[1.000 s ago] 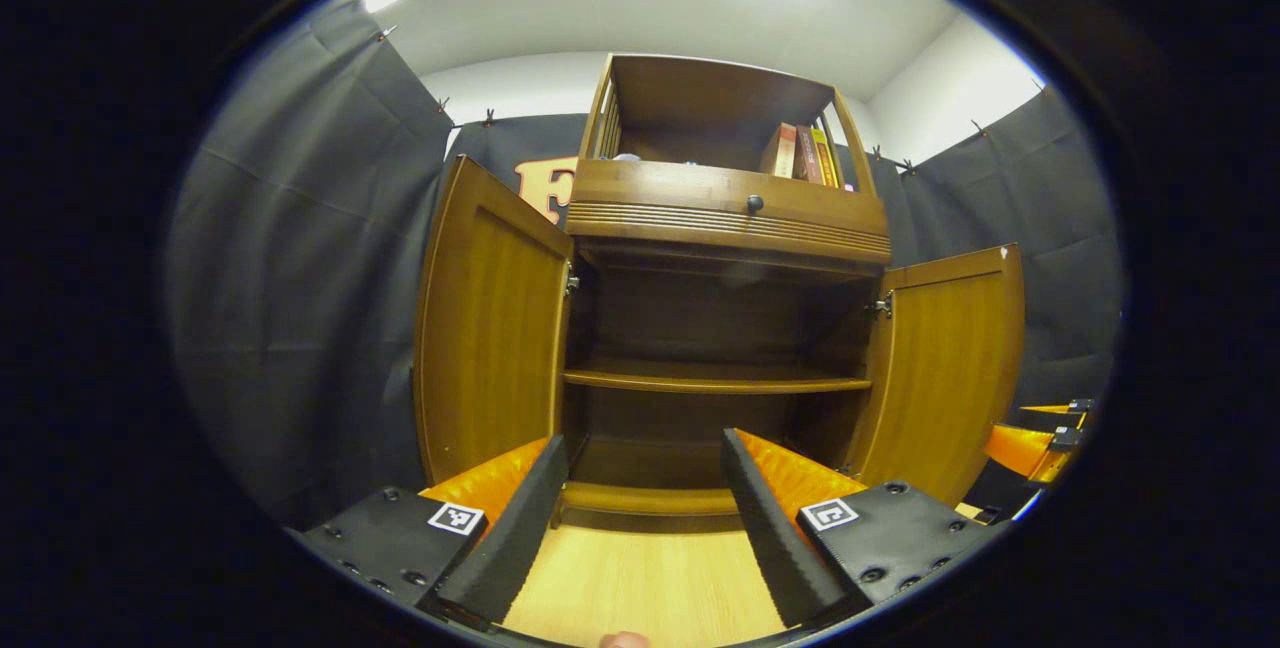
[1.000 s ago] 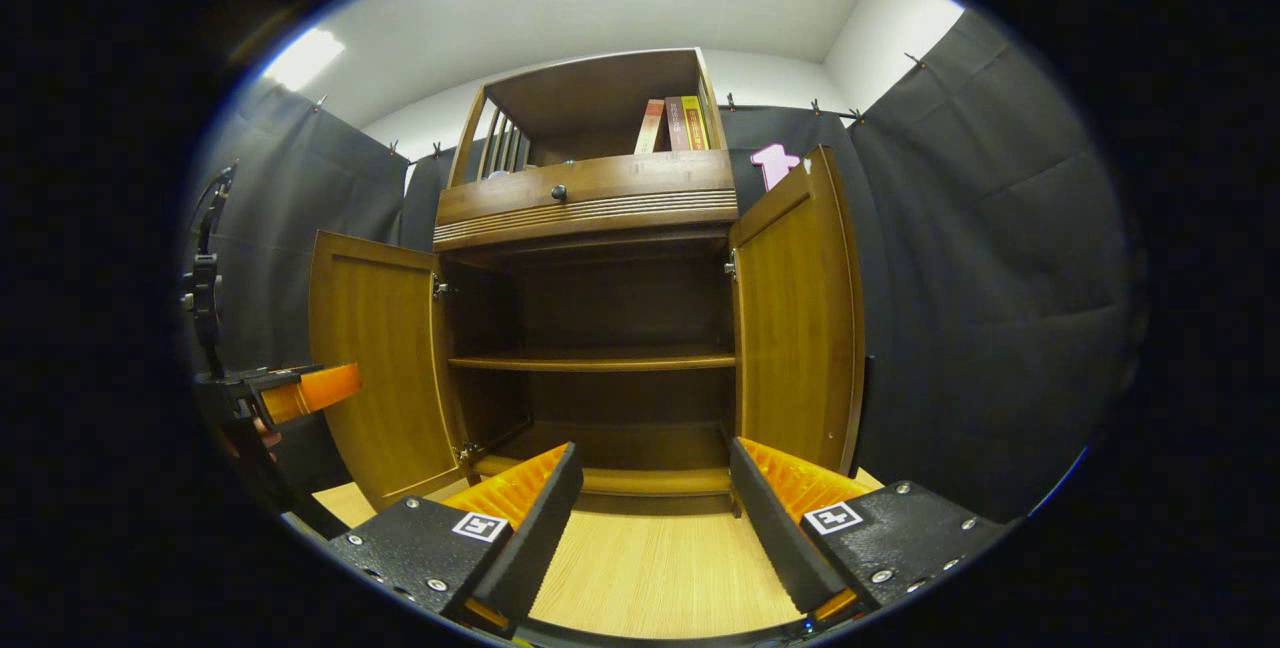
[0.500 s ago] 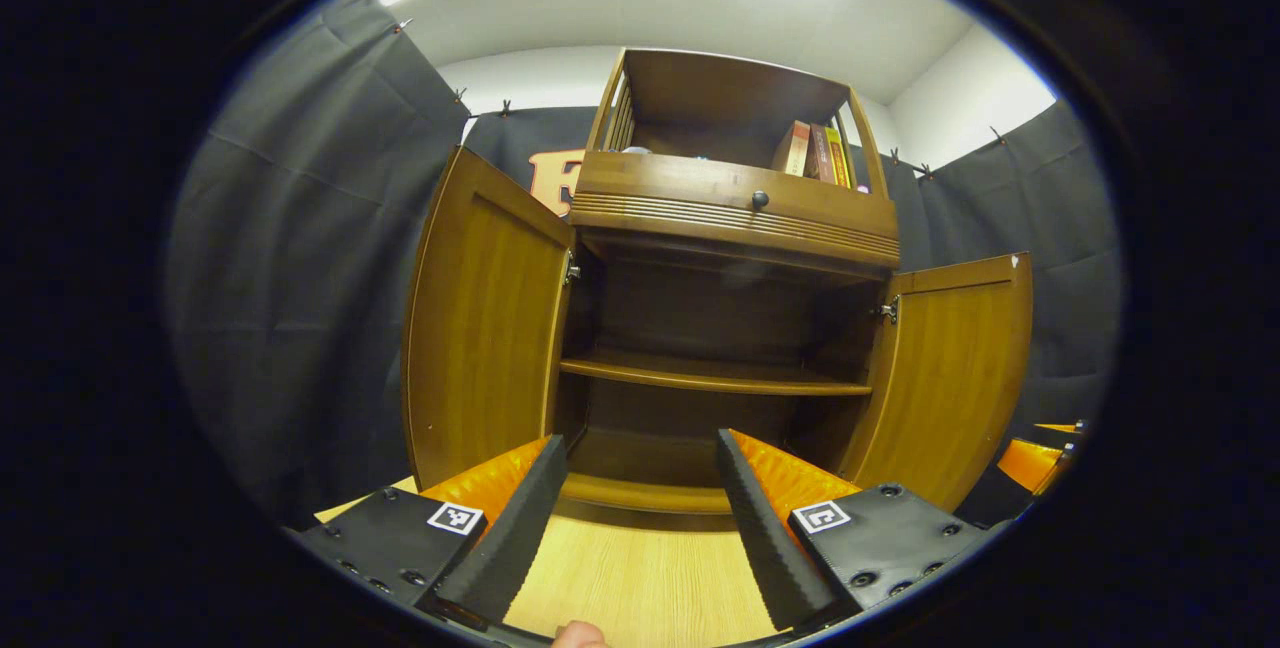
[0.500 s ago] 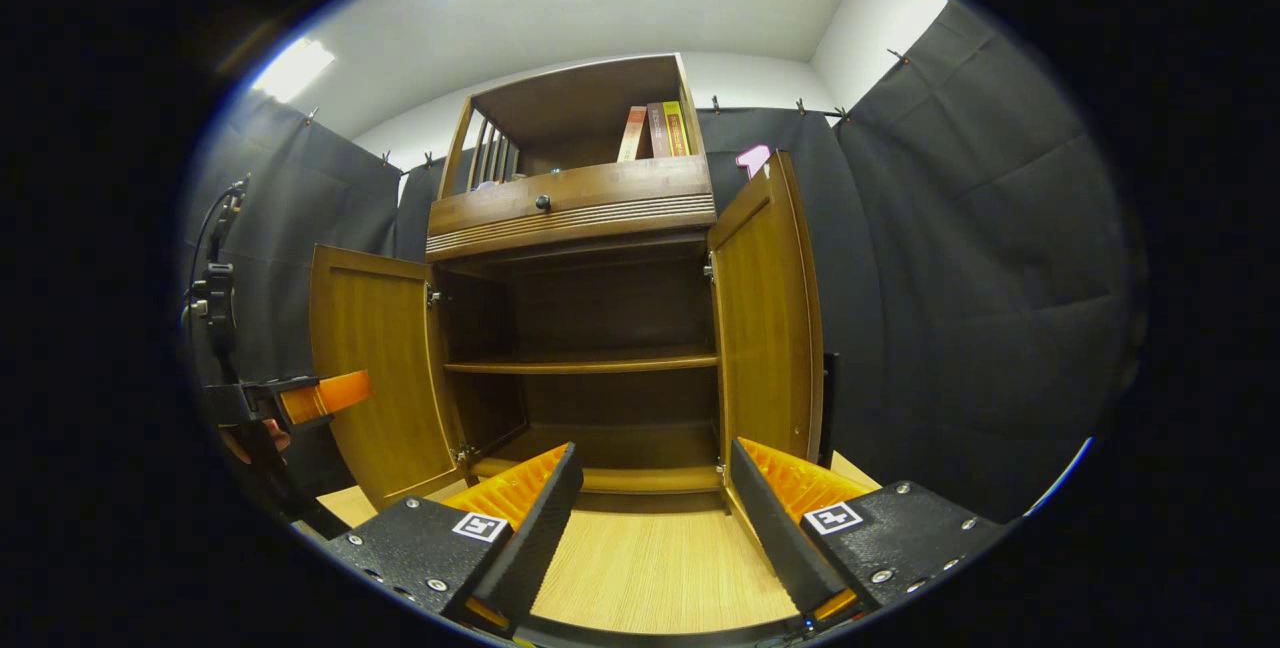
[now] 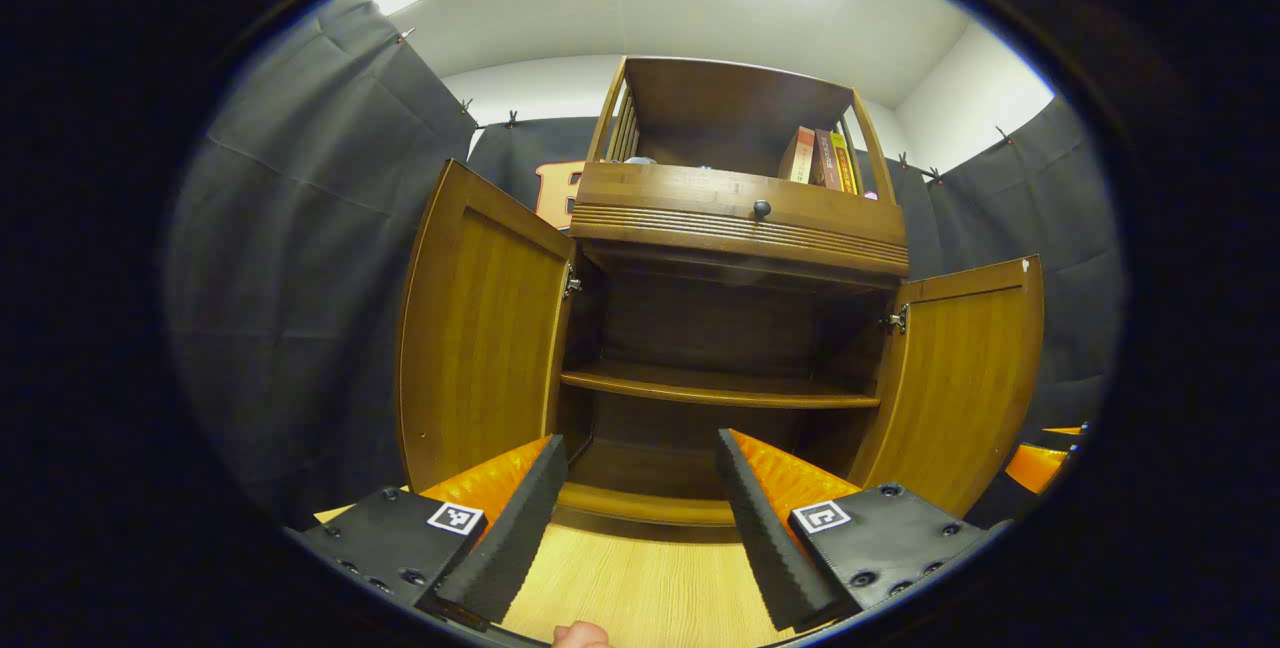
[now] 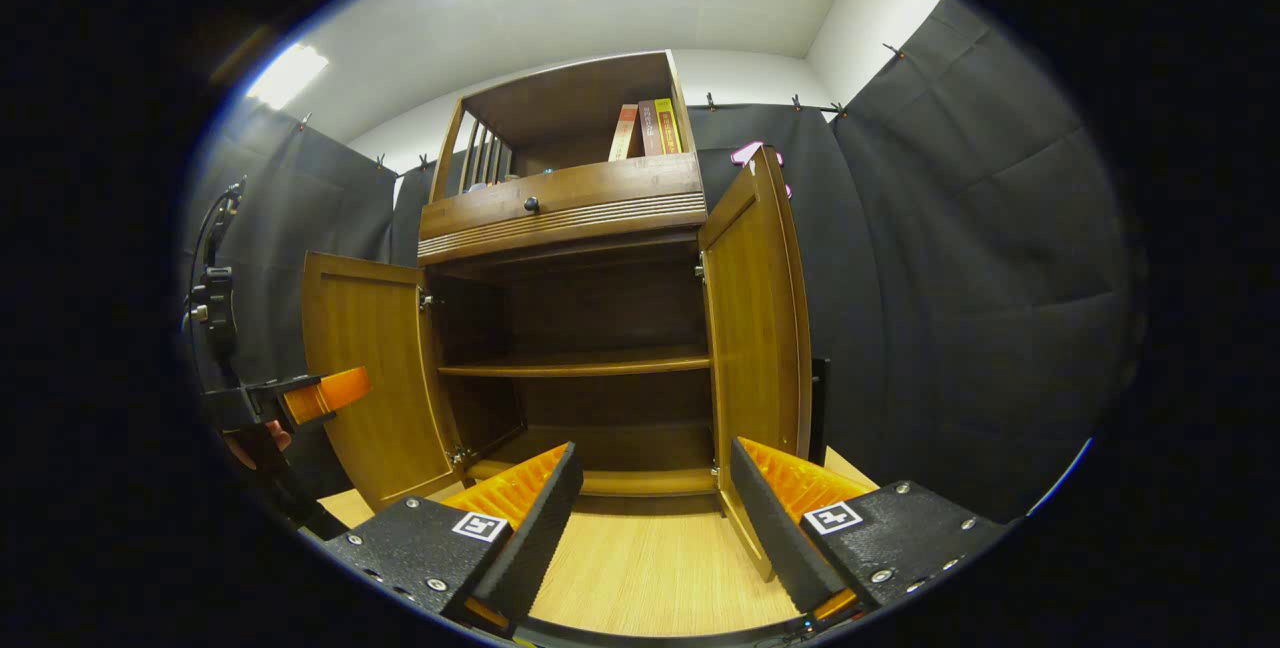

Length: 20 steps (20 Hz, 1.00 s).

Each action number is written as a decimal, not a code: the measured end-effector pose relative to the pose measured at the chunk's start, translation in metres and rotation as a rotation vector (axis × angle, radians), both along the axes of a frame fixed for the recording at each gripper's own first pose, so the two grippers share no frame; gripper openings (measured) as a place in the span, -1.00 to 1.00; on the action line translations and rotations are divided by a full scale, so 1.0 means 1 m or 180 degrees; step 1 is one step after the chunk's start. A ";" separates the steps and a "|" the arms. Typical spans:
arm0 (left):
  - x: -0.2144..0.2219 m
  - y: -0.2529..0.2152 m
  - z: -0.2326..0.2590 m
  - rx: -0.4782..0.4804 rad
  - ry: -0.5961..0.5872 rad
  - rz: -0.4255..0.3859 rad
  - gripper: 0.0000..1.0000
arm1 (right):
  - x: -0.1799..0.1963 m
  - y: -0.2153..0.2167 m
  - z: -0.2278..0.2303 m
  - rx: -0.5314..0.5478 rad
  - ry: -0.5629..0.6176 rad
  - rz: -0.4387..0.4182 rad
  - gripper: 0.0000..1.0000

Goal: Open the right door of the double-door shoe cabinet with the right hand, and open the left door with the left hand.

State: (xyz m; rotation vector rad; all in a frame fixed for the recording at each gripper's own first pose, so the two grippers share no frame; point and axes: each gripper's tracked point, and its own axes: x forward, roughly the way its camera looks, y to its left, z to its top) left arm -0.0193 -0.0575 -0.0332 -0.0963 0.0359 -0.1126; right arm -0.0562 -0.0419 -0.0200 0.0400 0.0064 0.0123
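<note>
The brown wooden shoe cabinet (image 5: pixel 735 218) (image 6: pixel 565 208) stands with both doors swung wide. Its left door (image 5: pixel 480 328) (image 6: pixel 368 368) and right door (image 5: pixel 960 378) (image 6: pixel 755 328) show their inner faces. Inside, a bare shelf (image 5: pixel 715 388) (image 6: pixel 575 364) crosses dark space. My left gripper (image 5: pixel 635 508) is open in front of the cabinet's base, holding nothing. My right gripper (image 6: pixel 655 518) is open too, its right finger (image 6: pixel 790 528) close beside the right door's lower edge. The left gripper (image 6: pixel 310 398) also appears at the left of the right gripper view, before the left door.
Books (image 5: pixel 820 156) (image 6: pixel 645 128) stand on the cabinet's top shelf above a drawer with a dark knob (image 5: pixel 762 209) (image 6: pixel 531 204). Light wooden floor (image 5: pixel 640 593) (image 6: pixel 650 578) lies before the cabinet. Black cloth walls close in on both sides. A fingertip (image 5: pixel 580 636) shows at the bottom.
Both views have shifted slightly: the right door now looms closer to my right gripper and the cabinet sits a little more left. Both grippers stay open.
</note>
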 end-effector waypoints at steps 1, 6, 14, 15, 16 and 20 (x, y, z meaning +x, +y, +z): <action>-0.001 -0.002 0.002 0.0004 -0.0015 -0.0005 0.94 | 0.001 -0.005 0.001 -0.0001 -0.0012 -0.0033 0.84; 0.007 -0.013 0.014 0.0081 -0.0136 -0.0015 0.90 | 0.002 -0.014 0.005 0.0010 0.0000 -0.0049 0.84; -0.002 -0.016 0.027 0.0021 -0.0196 -0.0033 0.89 | 0.001 0.001 0.000 -0.0028 0.0013 0.0098 0.84; -0.003 -0.014 0.027 0.0030 -0.0198 -0.0009 0.89 | 0.001 0.004 0.000 -0.0009 0.0019 0.0134 0.84; -0.004 -0.014 0.026 0.0050 -0.0200 0.0007 0.96 | 0.001 0.009 -0.001 -0.0001 0.0020 0.0172 0.85; -0.016 -0.002 0.031 0.0164 -0.0257 0.0101 0.89 | 0.001 0.019 -0.007 -0.0031 0.0054 0.0303 0.84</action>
